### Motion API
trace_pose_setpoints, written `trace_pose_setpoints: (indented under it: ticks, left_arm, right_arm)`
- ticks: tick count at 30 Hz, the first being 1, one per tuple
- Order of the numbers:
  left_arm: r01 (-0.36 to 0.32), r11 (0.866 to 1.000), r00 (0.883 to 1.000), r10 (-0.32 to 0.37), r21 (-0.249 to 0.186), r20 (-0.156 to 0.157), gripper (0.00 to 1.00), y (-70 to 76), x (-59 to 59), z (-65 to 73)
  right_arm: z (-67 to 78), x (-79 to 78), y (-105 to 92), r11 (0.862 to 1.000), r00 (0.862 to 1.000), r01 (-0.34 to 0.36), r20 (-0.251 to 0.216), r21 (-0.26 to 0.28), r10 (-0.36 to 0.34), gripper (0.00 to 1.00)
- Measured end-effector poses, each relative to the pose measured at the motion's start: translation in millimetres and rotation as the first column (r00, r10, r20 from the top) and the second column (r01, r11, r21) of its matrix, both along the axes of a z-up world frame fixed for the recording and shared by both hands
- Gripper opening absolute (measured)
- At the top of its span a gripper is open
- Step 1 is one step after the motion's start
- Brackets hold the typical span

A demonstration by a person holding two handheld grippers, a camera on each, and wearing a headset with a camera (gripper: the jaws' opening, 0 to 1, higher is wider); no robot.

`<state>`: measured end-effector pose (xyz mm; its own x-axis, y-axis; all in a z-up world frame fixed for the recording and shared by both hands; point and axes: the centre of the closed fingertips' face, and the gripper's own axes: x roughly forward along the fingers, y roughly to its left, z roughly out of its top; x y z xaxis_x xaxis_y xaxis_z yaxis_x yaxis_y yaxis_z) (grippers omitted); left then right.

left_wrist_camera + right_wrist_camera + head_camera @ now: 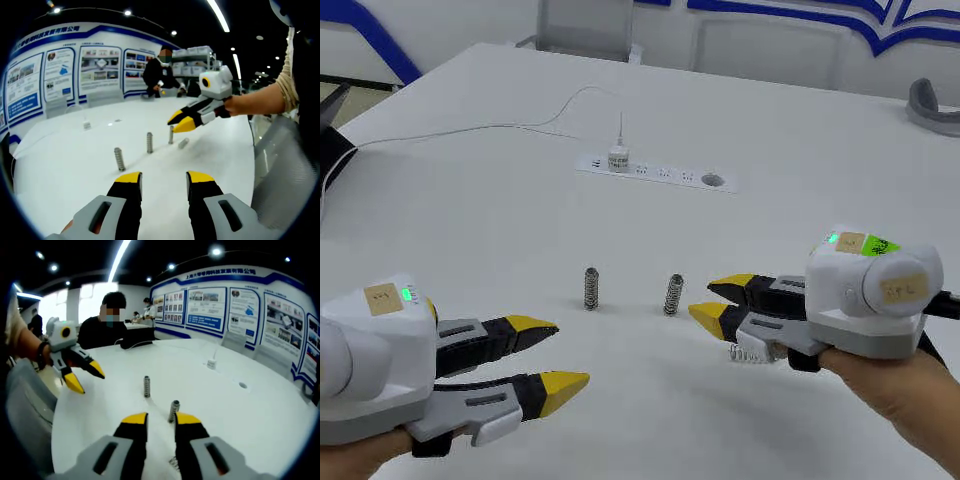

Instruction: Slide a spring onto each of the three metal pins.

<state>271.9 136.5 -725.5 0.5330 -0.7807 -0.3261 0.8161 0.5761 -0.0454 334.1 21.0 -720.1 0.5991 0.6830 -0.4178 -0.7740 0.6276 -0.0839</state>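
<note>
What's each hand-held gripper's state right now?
Left hand-held gripper: open, holding nothing.
Right hand-held gripper: open, holding nothing; a loose spring lies just below it.

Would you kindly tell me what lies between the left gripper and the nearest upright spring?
Nothing: in the head view, the white table between the left gripper and the nearest upright spring is bare, and the left gripper view agrees.

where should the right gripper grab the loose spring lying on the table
Pinch the loose spring across its middle coils, from above: it lies on its side on the table under the right gripper, and a mid grip likely leaves both ends free.
</note>
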Motion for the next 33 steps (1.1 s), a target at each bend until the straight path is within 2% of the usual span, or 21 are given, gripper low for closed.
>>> trace_pose_setpoints:
  ticks: [9, 16, 25, 33]
  left_arm:
    - [0.006, 1.000, 1.000, -0.006, 0.006, 0.004, 0.36, -1.5, 0.0, 0.9]
    - [0.010, 1.000, 1.000, -0.010, 0.006, 0.008, 0.36, -3.3, 0.3, 3.0]
    - [0.014, 1.000, 1.000, -0.014, 0.011, 0.008, 0.36, -4.3, 0.3, 3.6]
    - [0.023, 1.000, 1.000, -0.023, 0.016, 0.004, 0.36, -7.1, 0.3, 2.3]
  right_arm:
    - [2.9, -14.6, -11.7, 1.000, 1.000, 0.000, 0.010, -0.005, 0.000, 0.22]
    - [-2.6, -16.5, -27.8, 1.000, 1.000, 0.020, 0.002, -0.019, -0.020, 0.23]
    - [-18.8, -16.2, -47.0, 0.999, 1.000, 0.024, -0.018, -0.047, -0.025, 0.24]
    - [-37.2, -12.7, -60.0, 0.997, 0.998, 0.015, -0.059, -0.072, -0.019, 0.24]
